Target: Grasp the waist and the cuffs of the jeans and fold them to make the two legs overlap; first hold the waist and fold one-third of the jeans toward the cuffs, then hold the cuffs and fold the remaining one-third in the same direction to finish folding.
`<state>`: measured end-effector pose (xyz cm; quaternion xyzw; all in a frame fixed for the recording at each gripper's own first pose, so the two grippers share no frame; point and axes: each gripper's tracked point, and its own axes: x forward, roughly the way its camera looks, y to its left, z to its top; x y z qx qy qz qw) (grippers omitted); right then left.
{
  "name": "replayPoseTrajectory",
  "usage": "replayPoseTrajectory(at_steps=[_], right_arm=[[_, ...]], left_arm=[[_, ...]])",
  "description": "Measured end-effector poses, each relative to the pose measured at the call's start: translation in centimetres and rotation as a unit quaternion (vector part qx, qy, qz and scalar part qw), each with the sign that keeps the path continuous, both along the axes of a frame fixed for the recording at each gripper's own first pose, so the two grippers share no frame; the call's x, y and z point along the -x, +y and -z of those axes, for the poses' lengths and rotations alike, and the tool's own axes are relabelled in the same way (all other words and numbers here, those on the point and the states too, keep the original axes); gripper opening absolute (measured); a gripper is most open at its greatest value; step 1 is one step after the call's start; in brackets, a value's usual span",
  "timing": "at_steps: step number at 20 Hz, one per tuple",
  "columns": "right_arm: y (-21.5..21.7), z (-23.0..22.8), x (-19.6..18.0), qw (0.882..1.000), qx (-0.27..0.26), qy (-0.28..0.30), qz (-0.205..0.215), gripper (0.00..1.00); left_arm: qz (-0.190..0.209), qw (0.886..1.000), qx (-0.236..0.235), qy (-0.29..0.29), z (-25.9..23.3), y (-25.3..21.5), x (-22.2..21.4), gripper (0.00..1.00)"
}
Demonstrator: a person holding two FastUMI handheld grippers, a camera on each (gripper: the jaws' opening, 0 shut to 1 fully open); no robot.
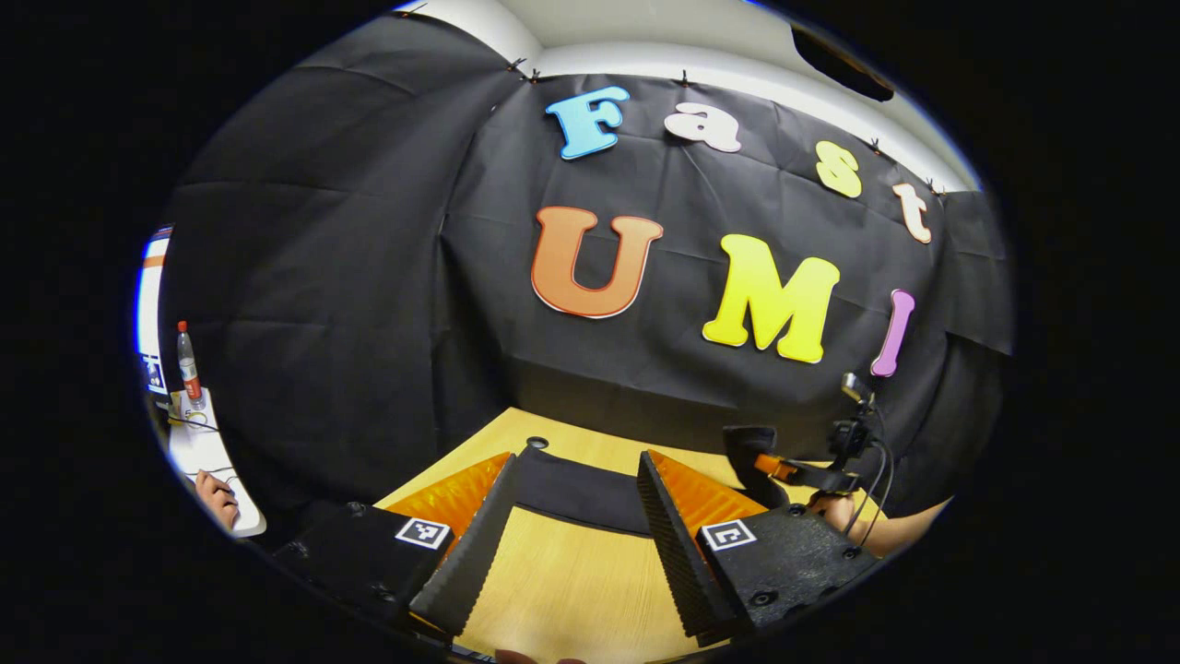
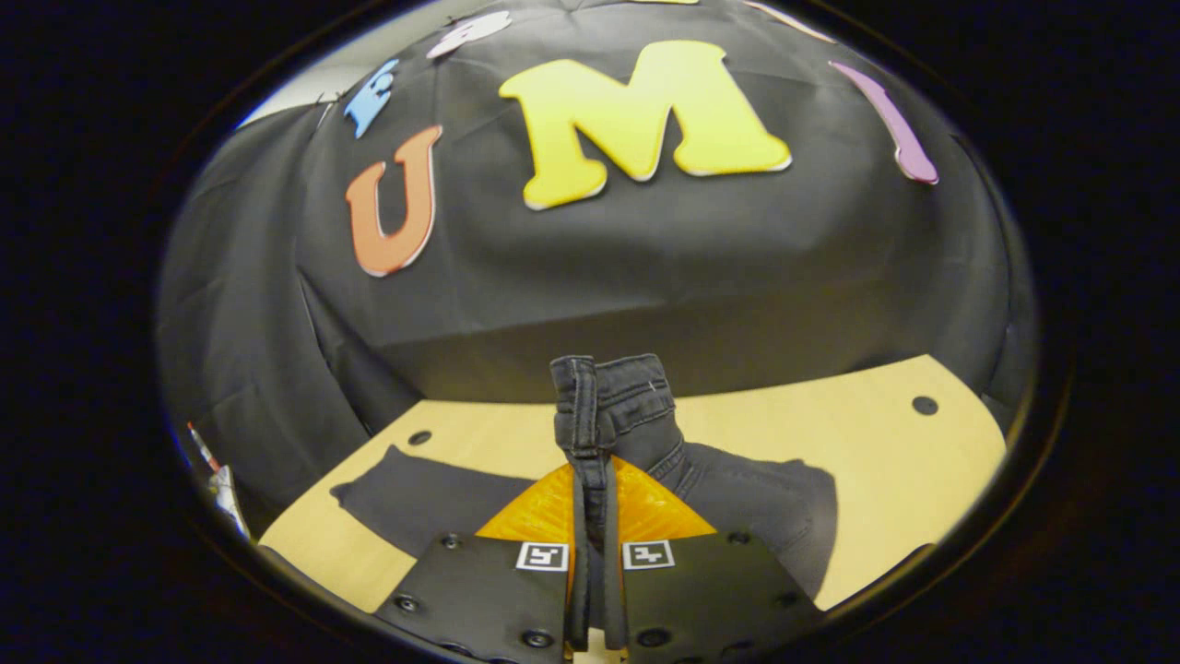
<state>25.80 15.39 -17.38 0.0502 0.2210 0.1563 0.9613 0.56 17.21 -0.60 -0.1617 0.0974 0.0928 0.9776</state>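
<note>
Your left hand-held gripper (image 1: 576, 544) hangs with its fingers spread wide over the bare worktop (image 1: 572, 590), nothing between them, the jeans (image 1: 579, 493) lying just ahead. Your right hand-held gripper (image 2: 595, 553) is clamped on the jeans' (image 2: 613, 406) waist, lifting it off the worktop (image 2: 885, 461).

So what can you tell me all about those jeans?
The jeans are dark, nearly black denim with visible stitched seams. In the right gripper view, the right gripper is shut on a bunched, thick stitched edge that stands up above its fingers. The rest of the cloth drops down and lies flat on the wooden table, spreading to both sides. In the left gripper view, a flat dark strip of them lies ahead of the open left gripper, which isn't touching it.
</note>
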Motion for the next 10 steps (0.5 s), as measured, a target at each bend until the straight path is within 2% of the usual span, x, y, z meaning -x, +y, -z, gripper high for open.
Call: replayPoseTrajectory(at_steps=[6, 7, 8, 10], right_arm=[[2.5, 6.3, 1.3, 0.998, 0.049, 0.027, -0.006, 0.07], [2.7, 6.7, 1.5, 0.998, 0.055, 0.028, -0.008, 0.07], [2.7, 7.0, 1.5, 0.998, 0.06, 0.023, -0.005, 0.03], [2.7, 7.3, 1.5, 0.998, 0.064, 0.016, 0.003, 0.07]], left_arm=[[-0.018, 1.0, 0.0, 0.01, 0.6, 0.5, 0.9, 0.84], [-0.019, 1.0, -0.001, 0.012, 0.6, 0.4, 0.9, 0.84], [-0.019, 1.0, -0.001, 0.012, 0.6, 0.6, 1.0, 0.84], [-0.019, 1.0, -0.002, 0.014, 0.6, 0.7, 1.2, 0.84]])
